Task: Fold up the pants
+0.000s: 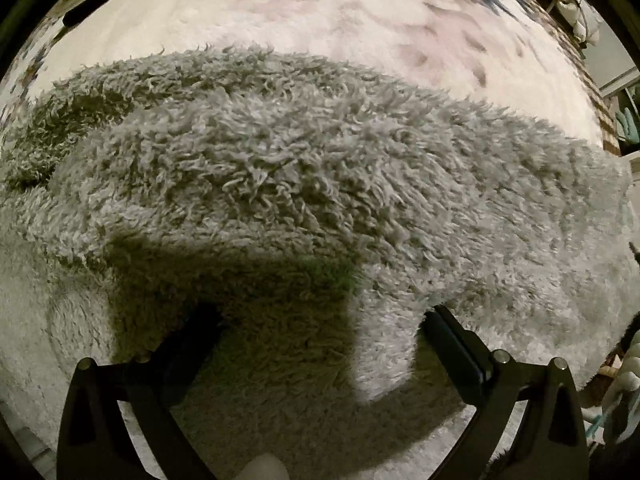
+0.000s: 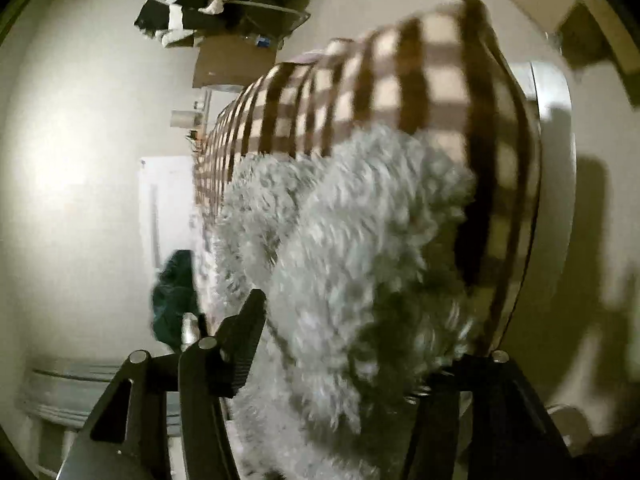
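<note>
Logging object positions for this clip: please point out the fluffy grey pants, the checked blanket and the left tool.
fluffy grey pants [image 1: 280, 168]: left wrist view, middle of the shaggy top layer.
checked blanket [image 2: 400, 80]: right wrist view, brown-and-cream area above the pants.
left tool [image 1: 320, 336]: left wrist view, midway between its spread fingertips.

A home bedroom: a bed [image 2: 400, 92] under a checked blanket, clothes heaped on a rack [image 2: 192, 4], plain walls [image 2: 72, 160]

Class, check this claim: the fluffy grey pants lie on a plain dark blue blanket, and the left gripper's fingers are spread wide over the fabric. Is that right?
Not quite. The left wrist view shows the fluffy grey pants on a cream blanket with a leafy pattern, not a plain dark blue one. The rest holds: the left gripper has its fingers spread wide over the fabric.
</note>
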